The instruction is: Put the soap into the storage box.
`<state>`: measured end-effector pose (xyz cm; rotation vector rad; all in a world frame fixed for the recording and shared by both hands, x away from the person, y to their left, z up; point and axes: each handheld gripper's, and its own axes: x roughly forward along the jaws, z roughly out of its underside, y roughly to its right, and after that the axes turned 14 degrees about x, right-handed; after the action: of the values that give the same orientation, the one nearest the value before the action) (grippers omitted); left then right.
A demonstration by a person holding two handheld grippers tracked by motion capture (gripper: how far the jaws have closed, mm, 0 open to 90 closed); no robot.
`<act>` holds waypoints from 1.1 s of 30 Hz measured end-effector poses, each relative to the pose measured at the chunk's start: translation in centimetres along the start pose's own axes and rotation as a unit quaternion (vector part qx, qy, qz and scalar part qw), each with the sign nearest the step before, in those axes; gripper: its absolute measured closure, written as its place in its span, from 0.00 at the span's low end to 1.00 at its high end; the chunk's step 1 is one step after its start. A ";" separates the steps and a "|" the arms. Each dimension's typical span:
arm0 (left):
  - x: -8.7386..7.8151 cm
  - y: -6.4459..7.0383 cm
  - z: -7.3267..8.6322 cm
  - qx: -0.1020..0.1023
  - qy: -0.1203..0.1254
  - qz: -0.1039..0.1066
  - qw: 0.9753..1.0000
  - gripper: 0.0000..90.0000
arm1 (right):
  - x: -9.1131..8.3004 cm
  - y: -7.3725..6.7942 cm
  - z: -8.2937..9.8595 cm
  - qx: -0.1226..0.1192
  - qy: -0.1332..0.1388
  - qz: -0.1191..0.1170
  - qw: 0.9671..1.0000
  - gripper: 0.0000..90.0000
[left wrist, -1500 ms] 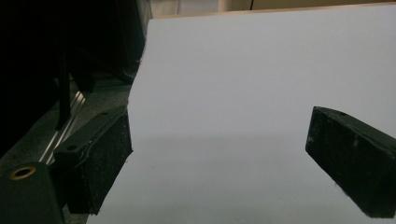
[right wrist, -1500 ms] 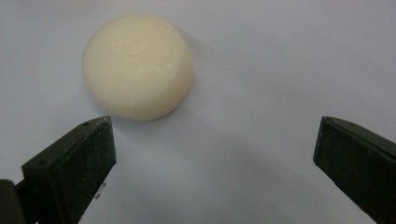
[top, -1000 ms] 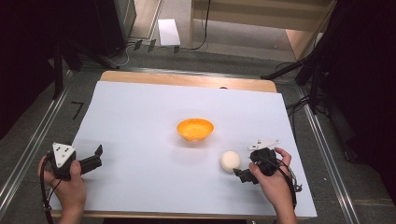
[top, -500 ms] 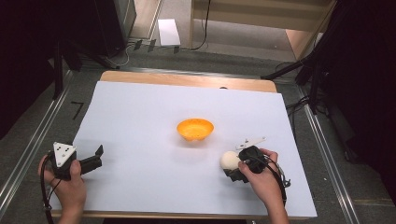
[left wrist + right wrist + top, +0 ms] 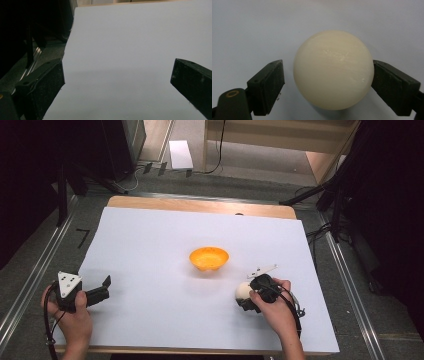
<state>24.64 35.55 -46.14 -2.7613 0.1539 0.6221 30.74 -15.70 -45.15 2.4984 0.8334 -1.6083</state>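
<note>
A cream ball (image 5: pixel 242 290) lies on the white table sheet (image 5: pixel 165 240), to the front right of an orange bowl (image 5: pixel 209 258). My right gripper (image 5: pixel 244 297) is low on the sheet with its jaws on either side of the ball. In the right gripper view the ball (image 5: pixel 333 70) sits between the open jaws of the gripper (image 5: pixel 327 68): the left jaw stands a little off it and the right jaw is at its surface. My left gripper (image 5: pixel 105 288) rests at the front left, open, with bare sheet between its jaws (image 5: pixel 117 72).
A wooden table edge (image 5: pixel 200 205) shows past the sheet's far side. Metal rails (image 5: pixel 350 285) run along both sides of the table. Cables and dark stands lie on the floor beyond the far edge.
My right gripper has moved left up to the ball, which now lies between its jaws. The left gripper and the bowl have stayed put.
</note>
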 end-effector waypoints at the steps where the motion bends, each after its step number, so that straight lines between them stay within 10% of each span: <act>1: 0.0 0.0 0.0 0.000 0.000 0.000 1.000 0.00 | 0.0 0.0 0.0 0.000 0.000 0.000 1.000 0.16; 33: 0.1 0.0 0.0 0.000 -0.002 0.006 1.000 0.00 | 0.6 -1.0 -1.5 0.005 -0.005 0.006 1.000 0.27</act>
<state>24.75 35.56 -46.15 -2.7600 0.1694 0.6313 31.71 -14.08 -44.74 2.4943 0.8095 -1.6236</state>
